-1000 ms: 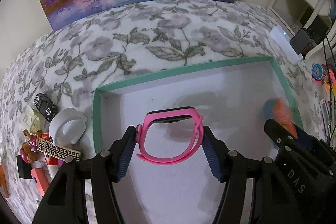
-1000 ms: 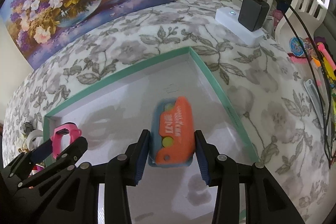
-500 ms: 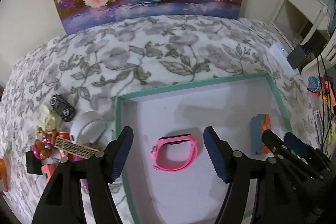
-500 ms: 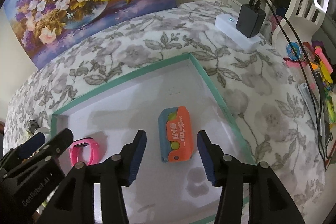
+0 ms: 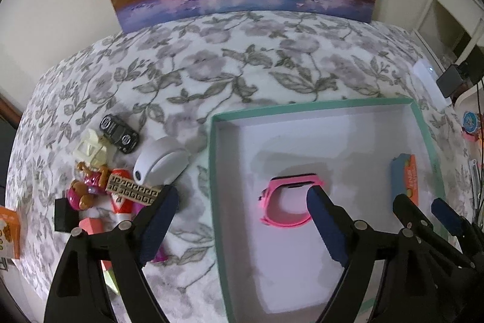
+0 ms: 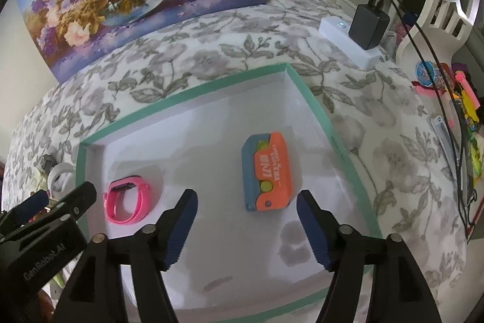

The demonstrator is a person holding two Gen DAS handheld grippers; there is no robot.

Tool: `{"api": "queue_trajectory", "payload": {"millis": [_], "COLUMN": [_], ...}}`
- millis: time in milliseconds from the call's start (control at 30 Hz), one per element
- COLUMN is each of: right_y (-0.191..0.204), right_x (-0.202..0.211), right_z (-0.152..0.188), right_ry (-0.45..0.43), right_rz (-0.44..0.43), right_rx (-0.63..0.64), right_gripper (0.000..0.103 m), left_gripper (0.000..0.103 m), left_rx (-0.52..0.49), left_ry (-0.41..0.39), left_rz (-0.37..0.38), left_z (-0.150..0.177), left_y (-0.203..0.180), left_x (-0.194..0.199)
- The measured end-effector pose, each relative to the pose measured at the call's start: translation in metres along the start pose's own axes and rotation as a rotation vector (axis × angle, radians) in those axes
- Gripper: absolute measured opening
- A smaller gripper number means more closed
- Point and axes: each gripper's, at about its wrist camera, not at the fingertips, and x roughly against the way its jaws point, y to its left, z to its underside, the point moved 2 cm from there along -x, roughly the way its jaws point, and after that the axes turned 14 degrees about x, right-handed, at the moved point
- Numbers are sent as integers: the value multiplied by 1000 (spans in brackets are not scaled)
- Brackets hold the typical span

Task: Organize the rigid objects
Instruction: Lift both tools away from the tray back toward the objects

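Two things already lay inside the green-rimmed box point(image 6: 193, 90): a pink watch point(image 6: 127, 203) at its left end and an orange-and-blue case point(image 6: 267, 171) at its right. Both grippers had just been opening; the left gripper point(image 5: 239, 220) and right gripper point(image 6: 246, 220) stood apart, gripping nothing. The remaining pile of small toys point(image 5: 99, 174) sat on the bedspread left of the box, nearest the left gripper, which I judged should reach that way.

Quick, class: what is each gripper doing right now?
Left gripper: open, holding nothing, jaws just opening.
Right gripper: open, holding nothing, jaws just opening.
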Motion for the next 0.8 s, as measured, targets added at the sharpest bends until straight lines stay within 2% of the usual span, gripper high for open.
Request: {"api": "queue_trajectory", "payload": {"millis": [500, 800], "right_y": [14, 24], "right_x": [5, 16], "right_z": [10, 16], "right_ry": [-3, -22], "right_rz": [17, 12], "right_rx": [23, 27], "right_gripper": [103, 103], "left_gripper": [88, 88], "left_rx": [45, 41], "left_ry": [-23, -46], "left_rz": [-52, -64], "left_z": [1, 10], "left_y": [37, 52], "left_x": [15, 33]}}
